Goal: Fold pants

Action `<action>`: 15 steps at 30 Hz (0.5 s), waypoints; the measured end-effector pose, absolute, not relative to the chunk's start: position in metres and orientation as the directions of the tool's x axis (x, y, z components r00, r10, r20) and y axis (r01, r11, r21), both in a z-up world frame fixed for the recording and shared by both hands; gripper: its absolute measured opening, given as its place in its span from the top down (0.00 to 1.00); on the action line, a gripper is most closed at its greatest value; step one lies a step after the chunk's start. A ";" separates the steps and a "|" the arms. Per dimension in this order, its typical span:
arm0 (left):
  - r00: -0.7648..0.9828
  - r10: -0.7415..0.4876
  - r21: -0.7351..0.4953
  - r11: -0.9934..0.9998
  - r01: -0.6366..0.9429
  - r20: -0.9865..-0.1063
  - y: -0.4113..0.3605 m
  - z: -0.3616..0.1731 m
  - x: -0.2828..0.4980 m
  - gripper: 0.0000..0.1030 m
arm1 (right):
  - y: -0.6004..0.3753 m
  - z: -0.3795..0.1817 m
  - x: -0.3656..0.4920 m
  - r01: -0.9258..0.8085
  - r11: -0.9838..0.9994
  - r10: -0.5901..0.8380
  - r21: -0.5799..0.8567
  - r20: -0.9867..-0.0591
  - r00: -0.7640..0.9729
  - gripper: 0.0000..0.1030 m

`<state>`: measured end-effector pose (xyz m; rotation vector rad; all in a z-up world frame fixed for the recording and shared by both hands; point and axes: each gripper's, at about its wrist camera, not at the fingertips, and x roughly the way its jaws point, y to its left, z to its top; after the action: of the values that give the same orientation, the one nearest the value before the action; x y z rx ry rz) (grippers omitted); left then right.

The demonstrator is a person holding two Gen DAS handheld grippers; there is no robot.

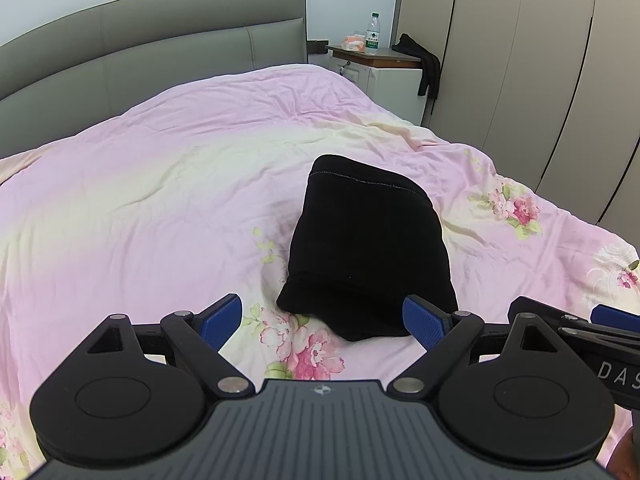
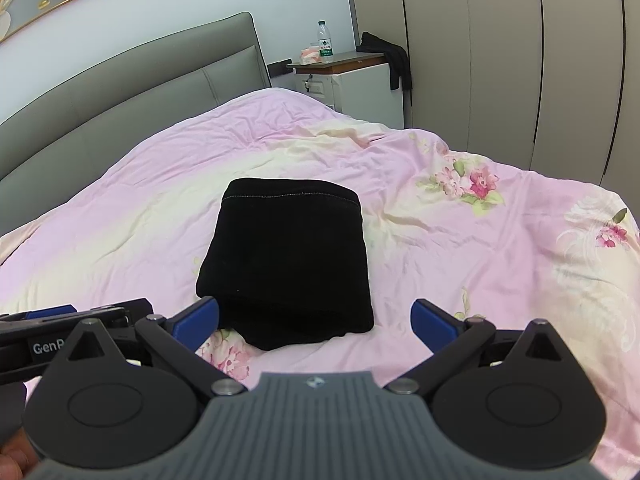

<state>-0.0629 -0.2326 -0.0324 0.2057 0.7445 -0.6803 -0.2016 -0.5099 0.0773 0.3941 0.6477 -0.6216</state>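
The black pants (image 1: 368, 248) lie folded into a compact stack on the pink floral bedspread (image 1: 160, 200); they also show in the right wrist view (image 2: 288, 264). My left gripper (image 1: 324, 320) is open and empty, its blue fingertips either side of the stack's near edge, just short of it. My right gripper (image 2: 316, 320) is open and empty, also just in front of the stack's near edge. The right gripper shows at the right edge of the left view (image 1: 580, 328); the left gripper shows at the left edge of the right view (image 2: 80, 320).
A grey padded headboard (image 1: 160, 52) stands behind the bed. A white nightstand (image 1: 384, 76) at the back right holds a water bottle (image 1: 372, 34), a tissue pack and a draped black garment (image 1: 420, 60). Tall wardrobe doors (image 1: 540, 80) line the right side.
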 end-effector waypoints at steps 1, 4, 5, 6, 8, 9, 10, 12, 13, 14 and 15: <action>0.535 -0.496 -0.060 0.769 0.637 -0.684 -0.233 -0.033 -0.063 0.00 | -0.510 0.077 -0.202 0.645 0.750 -0.409 0.148 -0.662 0.628 0.05; 0.534 -0.496 -0.060 0.769 0.637 -0.684 -0.233 -0.032 -0.063 0.00 | -0.509 0.076 -0.203 0.646 0.749 -0.408 0.150 -0.663 0.627 0.05; 0.535 -0.496 -0.060 0.769 0.636 -0.685 -0.233 -0.033 -0.063 0.00 | -0.510 0.076 -0.203 0.647 0.748 -0.408 0.151 -0.664 0.627 0.05; 0.535 -0.496 -0.060 0.769 0.636 -0.684 -0.233 -0.033 -0.063 0.00 | -0.510 0.076 -0.204 0.647 0.747 -0.408 0.151 -0.664 0.626 0.05; 0.534 -0.496 -0.061 0.769 0.636 -0.685 -0.233 -0.033 -0.063 0.00 | -0.510 0.076 -0.204 0.648 0.746 -0.408 0.152 -0.664 0.626 0.05; 0.533 -0.496 -0.062 0.769 0.636 -0.685 -0.233 -0.033 -0.063 0.00 | -0.510 0.076 -0.204 0.648 0.746 -0.407 0.153 -0.665 0.626 0.05; 0.533 -0.498 -0.064 0.769 0.636 -0.685 -0.233 -0.034 -0.064 0.00 | -0.510 0.076 -0.204 0.647 0.746 -0.406 0.154 -0.665 0.627 0.05; 0.534 -0.496 -0.061 0.770 0.636 -0.685 -0.233 -0.034 -0.064 0.00 | -0.509 0.076 -0.204 0.648 0.745 -0.404 0.157 -0.666 0.626 0.05; 0.534 -0.495 -0.061 0.769 0.636 -0.685 -0.233 -0.034 -0.064 0.00 | -0.509 0.076 -0.205 0.648 0.745 -0.405 0.157 -0.667 0.626 0.05; 0.534 -0.495 -0.060 0.770 0.636 -0.686 -0.233 -0.033 -0.064 0.00 | -0.509 0.076 -0.205 0.649 0.744 -0.405 0.157 -0.667 0.626 0.05; 0.534 -0.496 -0.061 0.769 0.636 -0.685 -0.233 -0.034 -0.064 0.00 | -0.509 0.075 -0.205 0.649 0.744 -0.405 0.158 -0.666 0.626 0.05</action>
<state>-0.0640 -0.2334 -0.0336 0.2055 0.7464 -0.6798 -0.2052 -0.5092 0.0755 0.4077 0.6503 -0.6235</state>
